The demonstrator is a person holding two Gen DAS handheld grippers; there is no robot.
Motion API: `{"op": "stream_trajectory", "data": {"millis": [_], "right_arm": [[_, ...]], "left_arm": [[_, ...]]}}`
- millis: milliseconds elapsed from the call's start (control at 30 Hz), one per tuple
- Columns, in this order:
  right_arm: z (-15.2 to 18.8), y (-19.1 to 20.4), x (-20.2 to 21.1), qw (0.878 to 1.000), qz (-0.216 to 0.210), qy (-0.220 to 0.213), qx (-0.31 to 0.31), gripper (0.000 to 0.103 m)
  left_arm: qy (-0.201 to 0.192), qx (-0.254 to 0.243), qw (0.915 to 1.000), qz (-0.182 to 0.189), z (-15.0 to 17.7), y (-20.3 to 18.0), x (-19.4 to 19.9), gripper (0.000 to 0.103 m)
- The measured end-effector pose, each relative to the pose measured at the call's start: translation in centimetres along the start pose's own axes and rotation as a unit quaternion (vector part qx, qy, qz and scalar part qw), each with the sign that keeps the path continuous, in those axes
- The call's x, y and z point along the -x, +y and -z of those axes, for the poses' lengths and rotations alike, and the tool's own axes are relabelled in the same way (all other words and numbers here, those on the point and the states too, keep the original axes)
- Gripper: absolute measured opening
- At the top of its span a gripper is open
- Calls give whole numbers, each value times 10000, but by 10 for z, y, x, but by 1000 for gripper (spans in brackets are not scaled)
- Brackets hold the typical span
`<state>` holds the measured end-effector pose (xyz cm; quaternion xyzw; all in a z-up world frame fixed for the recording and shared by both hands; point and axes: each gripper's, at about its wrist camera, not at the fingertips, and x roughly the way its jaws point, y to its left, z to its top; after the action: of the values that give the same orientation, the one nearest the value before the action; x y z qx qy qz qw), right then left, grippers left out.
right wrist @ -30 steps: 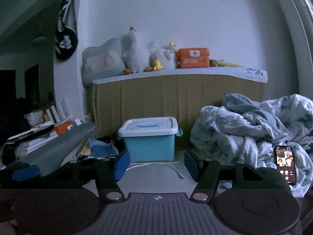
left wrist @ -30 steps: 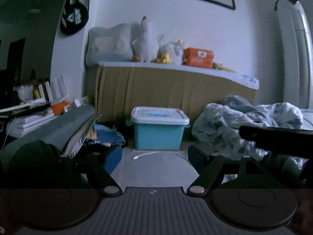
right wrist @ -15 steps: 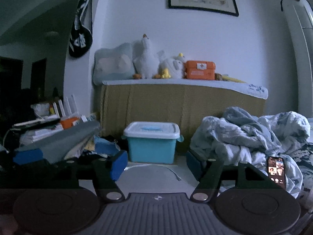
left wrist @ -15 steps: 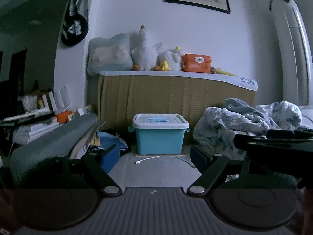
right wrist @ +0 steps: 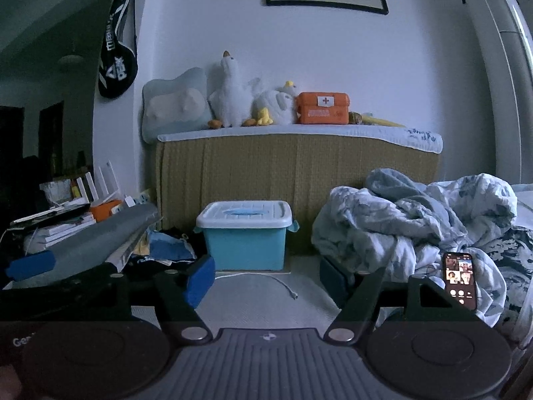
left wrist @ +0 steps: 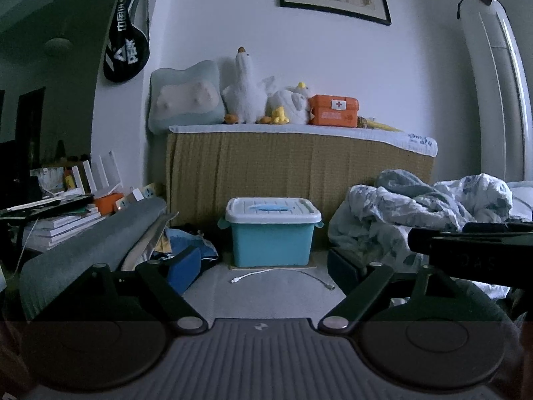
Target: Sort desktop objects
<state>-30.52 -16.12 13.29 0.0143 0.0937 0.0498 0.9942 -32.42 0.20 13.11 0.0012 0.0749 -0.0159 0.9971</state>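
Facing the lidded blue bin (left wrist: 271, 233), contents hidden, I see the left gripper (left wrist: 266, 263) and the right gripper (right wrist: 266, 278) opening, both empty.

Teal bin (left wrist: 272, 246) with white lid, orange case (left wrist: 334, 110), seemingly blue-patterned quilt (right wrist: 413, 220)

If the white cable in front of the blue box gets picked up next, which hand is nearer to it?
Probably the right. In its view the cable lies low between the opening, empty right tongs; in the left view it sits similarly between the left tongs, also opening and empty, so the edge is slight.
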Motion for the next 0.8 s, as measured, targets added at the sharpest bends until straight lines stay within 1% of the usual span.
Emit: {"op": "stream_trajectory", "data": {"millis": [100, 200, 233, 300, 367, 467, 567, 667, 733, 800], "right_arm": [[0, 3, -2, 10000, 18, 47, 59, 73], [8, 7, -3, 9998, 51, 30, 163, 76], [10, 8, -7, 9996, 102, 89, 241, 76], [15, 11, -14, 9989, 198, 206, 383, 76], [18, 9, -18, 9988, 188, 276, 366, 76], [21, 7, -23, 9984, 213, 412, 309, 76], [22, 8, -23, 9985, 301, 323, 317, 76], [23, 10, -19, 9984, 315, 132, 460, 76], [22, 9, -18, 9986, 268, 103, 435, 76], [22, 4, -19, 9994, 133, 118, 286, 76]], "left_arm": [[-34, -95, 9999, -65, 7, -2, -1, 90], [58, -189, 9997, -106, 17, -6, -8, 90], [100, -207, 9997, -110, 20, -7, -11, 90], [140, -174, 9997, -21, 22, -5, -15, 91], [84, -187, 9998, -25, 24, -5, -15, 93], [124, -125, 9998, 76, 29, -1, -19, 94], [249, 69, 9995, 208, 30, 4, -23, 94], [253, 41, 9996, 138, 31, 4, -23, 96], [249, 19, 9995, 184, 31, 3, -23, 96], [269, -21, 9995, 185, 31, 3, -24, 96]]}}
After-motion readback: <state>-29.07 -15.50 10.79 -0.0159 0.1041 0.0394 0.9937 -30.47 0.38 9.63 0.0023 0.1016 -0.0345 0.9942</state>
